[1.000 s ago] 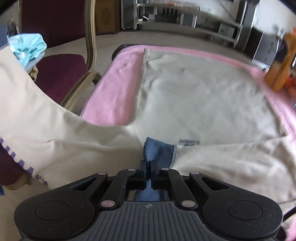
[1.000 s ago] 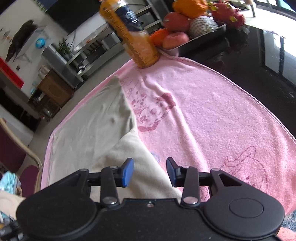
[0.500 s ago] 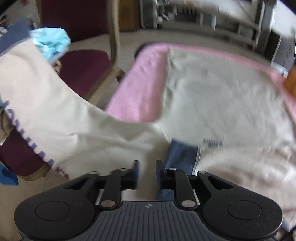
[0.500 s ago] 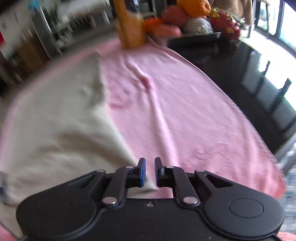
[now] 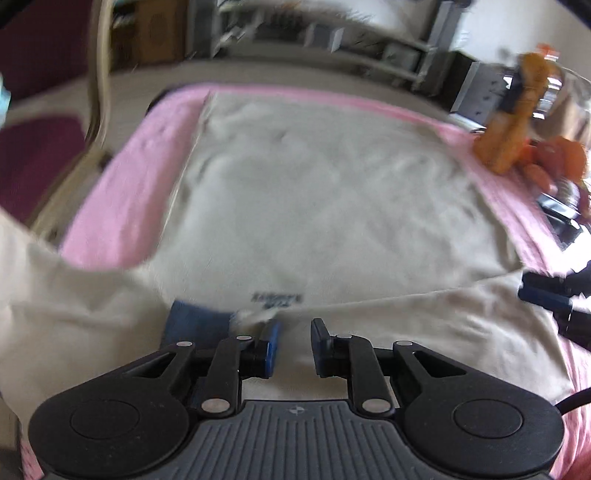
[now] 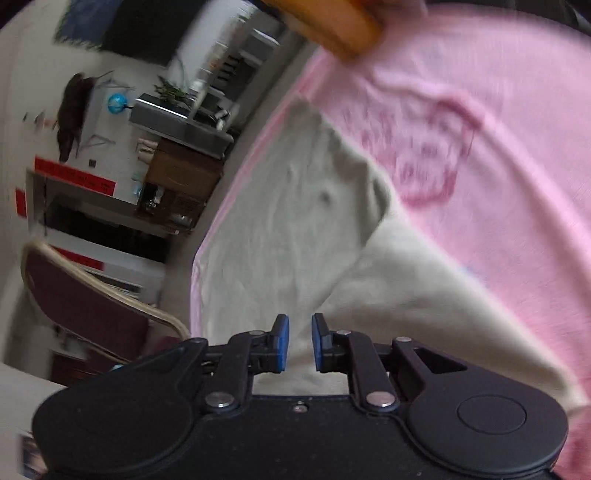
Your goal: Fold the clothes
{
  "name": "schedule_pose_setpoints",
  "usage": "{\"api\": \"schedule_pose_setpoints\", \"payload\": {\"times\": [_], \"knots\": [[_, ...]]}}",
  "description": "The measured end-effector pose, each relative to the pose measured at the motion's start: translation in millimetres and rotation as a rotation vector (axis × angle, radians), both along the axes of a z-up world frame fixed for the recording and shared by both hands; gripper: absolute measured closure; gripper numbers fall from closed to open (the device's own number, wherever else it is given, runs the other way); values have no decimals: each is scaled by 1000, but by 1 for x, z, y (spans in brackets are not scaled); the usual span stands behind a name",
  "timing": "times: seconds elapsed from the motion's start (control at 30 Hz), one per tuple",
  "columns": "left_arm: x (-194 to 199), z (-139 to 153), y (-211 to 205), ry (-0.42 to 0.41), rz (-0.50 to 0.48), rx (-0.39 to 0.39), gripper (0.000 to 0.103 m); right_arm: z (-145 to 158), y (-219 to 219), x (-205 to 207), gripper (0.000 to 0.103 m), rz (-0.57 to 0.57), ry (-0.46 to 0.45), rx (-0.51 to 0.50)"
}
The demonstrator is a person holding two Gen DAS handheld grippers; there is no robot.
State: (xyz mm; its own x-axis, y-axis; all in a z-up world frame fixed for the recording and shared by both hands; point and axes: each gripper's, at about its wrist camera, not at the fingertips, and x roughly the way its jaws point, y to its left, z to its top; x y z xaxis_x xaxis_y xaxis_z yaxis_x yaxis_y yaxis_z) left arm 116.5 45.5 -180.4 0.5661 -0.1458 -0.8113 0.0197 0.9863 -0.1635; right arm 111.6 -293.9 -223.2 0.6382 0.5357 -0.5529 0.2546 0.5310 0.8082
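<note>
On pink terry towel (image 5: 122, 192) | cream cotton T-shirt w/ navy collar (image 5: 314, 206) spread flat for folding | L gripper (image 5: 293, 341) spread, empty | R gripper (image 6: 299, 341) slightly parted, empty

Maroon chair (image 6: 85, 306) by a white wall (image 6: 40, 66) — metal shelving (image 5: 332, 33) behind.

Both tongs (image 5: 294, 345) (image 6: 299, 344) parted, empty.
</note>
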Motion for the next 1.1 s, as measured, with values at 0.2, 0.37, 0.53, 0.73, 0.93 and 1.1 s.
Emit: {"api": "schedule_pose_setpoints", "payload": {"times": [0.2,0.37,0.53,0.73,0.93,1.1], "knots": [[3,-2,24,30,80,-100,89,-31,-23,9,100,-196,67,-26],[-2,3,27,21,86,-116,90,-14,-46,-9,93,-428,36,-212],[-20,15,26,-6,55,-101,92,7,-39,-31,91,-319,-29,-102],[-23,2,26,48,60,-33,92,-17,-27,-26,99,-208,141,-102],[-33,6,39,46,109,-30,93,-6,-54,-51,96,-406,176,-233],[-59,23,31,-16,81,-24,93,7,-52,-71,93,-333,113,-152]]}}
